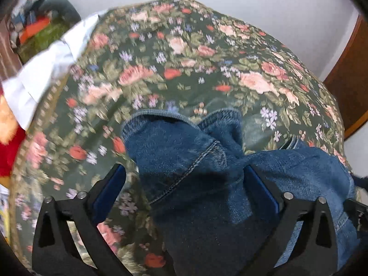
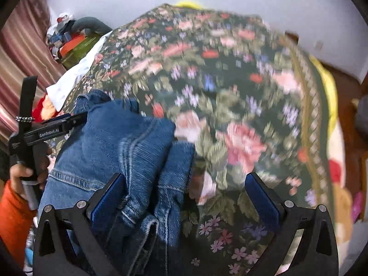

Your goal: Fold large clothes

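Blue denim jeans lie bunched on a dark floral bedspread. In the left wrist view my left gripper is open, its blue-padded fingers wide apart with a jeans leg hem lying between them. In the right wrist view my right gripper is open too, with folded denim lying against its left finger and bare bedspread by the right one. The left gripper shows there at the left, held by a hand in an orange sleeve.
A white cloth lies at the bed's left edge, with red and orange fabric below it. A pile of coloured items sits by a striped curtain. Wooden furniture stands at the right against a white wall.
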A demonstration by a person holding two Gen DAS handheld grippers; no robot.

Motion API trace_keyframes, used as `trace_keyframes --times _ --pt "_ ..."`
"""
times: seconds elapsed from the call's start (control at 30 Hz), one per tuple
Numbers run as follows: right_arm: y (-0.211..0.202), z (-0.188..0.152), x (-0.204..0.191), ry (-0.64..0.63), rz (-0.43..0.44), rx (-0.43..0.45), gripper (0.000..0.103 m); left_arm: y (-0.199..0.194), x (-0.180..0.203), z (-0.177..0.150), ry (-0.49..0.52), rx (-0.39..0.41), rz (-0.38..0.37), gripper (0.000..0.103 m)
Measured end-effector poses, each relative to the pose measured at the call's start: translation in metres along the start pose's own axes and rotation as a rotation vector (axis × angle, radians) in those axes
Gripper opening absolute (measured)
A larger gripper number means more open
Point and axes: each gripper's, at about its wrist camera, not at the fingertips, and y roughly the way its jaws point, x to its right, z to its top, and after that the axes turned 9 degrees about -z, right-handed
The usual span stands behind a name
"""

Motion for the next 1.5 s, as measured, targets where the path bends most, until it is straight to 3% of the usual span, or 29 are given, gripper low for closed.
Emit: trace_keyframes --times 0.13,0.23,0.4,0.53,0.63,0.7,0.87,1.07,1.23,1.5 --pt "-0.008 0.0 -0.002 0.012 -0.002 0.001 0.103 -0.012 -0.001 -0.004 -0.021 -0.002 -0.005 0.102" --pt "-0.022 0.0 -0.006 -0.002 -0.038 0.012 0.103 -0.033 0.002 -0.008 0.015 -0.011 0.02 0.096" --pt "-0.06 -0.004 -0.014 -0.031 -0.034 0.037 0.103 -0.08 0.0 -0.02 0.075 0.035 0.035 0.096" --pt "-0.084 -0.011 -0.026 -0.071 -0.023 0.064 0.103 -0.114 0.0 -0.033 0.071 0.064 -0.03 0.096" --pt "-0.087 -0.014 -0.033 -0.079 0.07 0.023 0.103 -0.127 -0.003 -0.046 0.024 0.059 -0.118 0.096" --pt "-0.076 -0.015 -0.036 -0.071 0.147 -0.054 0.103 -0.123 -0.01 -0.057 -0.051 0.017 -0.188 0.096" --pt "-0.039 -0.019 -0.029 -0.045 0.143 -0.18 0.103 -0.095 -0.018 -0.081 -0.195 -0.106 -0.323 0.096" --pt "0.006 -0.028 -0.02 0.029 0.278 -0.326 0.103 -0.054 -0.022 -0.095 -0.309 -0.194 -0.463 0.097" --pt "0.017 -0.024 -0.026 0.025 0.34 -0.297 0.103 -0.027 -0.018 -0.093 -0.361 -0.206 -0.531 0.102" --pt "0.03 -0.014 -0.044 0.012 0.363 -0.255 0.1 0.004 -0.029 -0.092 -0.508 -0.197 -0.618 0.098"
